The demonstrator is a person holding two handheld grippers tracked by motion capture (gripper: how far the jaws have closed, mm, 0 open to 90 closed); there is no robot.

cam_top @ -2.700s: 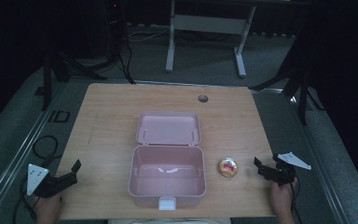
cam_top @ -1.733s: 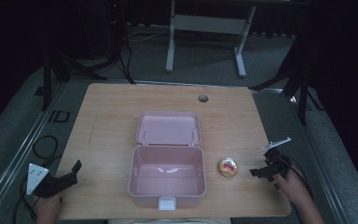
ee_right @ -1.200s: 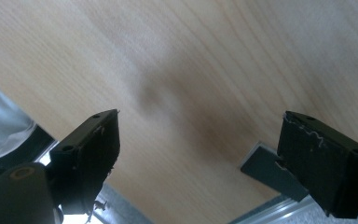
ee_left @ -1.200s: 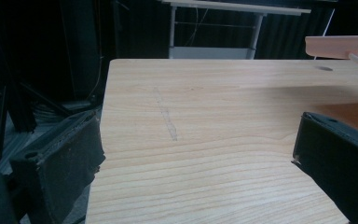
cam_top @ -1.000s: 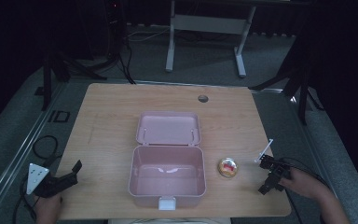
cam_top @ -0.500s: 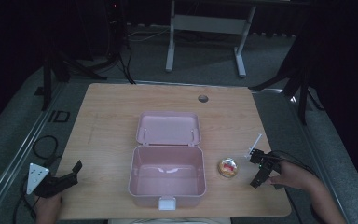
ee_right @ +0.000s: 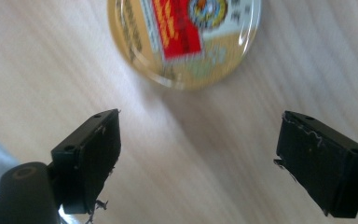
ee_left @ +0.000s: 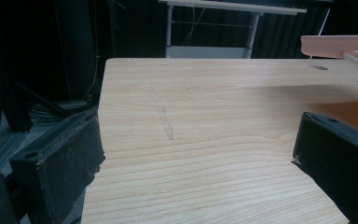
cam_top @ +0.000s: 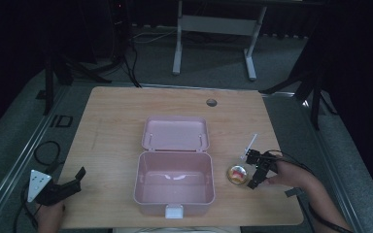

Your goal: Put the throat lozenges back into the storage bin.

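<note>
Bare table (ee_right: 205, 154) between the right gripper (ee_right: 198, 158) and the round jar (ee_right: 184, 39) ahead, jaws wide apart (nothing between them), pink box (cam_top: 174, 187) beyond the jar.

I see a table (cam_top: 116, 126) of pale wood, smooth, with fine grain lines. The pink box (cam_top: 174, 187) looks like smooth plastic with a soft shine. The small round tin (ee_right: 184, 39) is glossy. My gripper pads (ee_right: 100, 156) look black, matt and rough.
</note>
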